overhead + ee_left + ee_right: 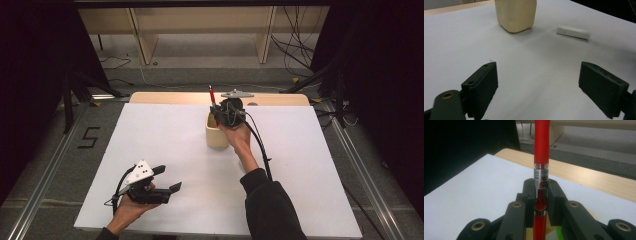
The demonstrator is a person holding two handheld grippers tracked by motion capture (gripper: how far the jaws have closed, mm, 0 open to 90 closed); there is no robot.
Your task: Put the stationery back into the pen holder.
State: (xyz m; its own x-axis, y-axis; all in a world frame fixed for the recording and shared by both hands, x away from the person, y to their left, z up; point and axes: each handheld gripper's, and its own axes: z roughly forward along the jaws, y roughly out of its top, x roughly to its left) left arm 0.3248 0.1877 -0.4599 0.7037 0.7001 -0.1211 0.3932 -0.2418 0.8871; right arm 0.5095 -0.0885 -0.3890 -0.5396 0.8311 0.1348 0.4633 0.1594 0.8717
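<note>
A red pen (212, 95) stands upright with my right gripper (223, 114) shut on its lower part, right over the beige cup (217, 136) at the back middle of the white sheet. In the right gripper view the two black jaws press on the pen (541, 157) from both sides, and my right gripper (541, 192) points up along it. My left gripper (167, 178) rests low at the front left, open, with nothing between its jaws. In the left gripper view its fingertips (486, 75) stand wide apart, and my left gripper (539, 75) faces the cup (516, 15).
A white capped marker (574, 31) lies on the sheet to the right of the cup in the left gripper view. The white sheet (165, 135) covers a wooden table (170, 97). Dark stands and cables flank the table; shelving stands behind.
</note>
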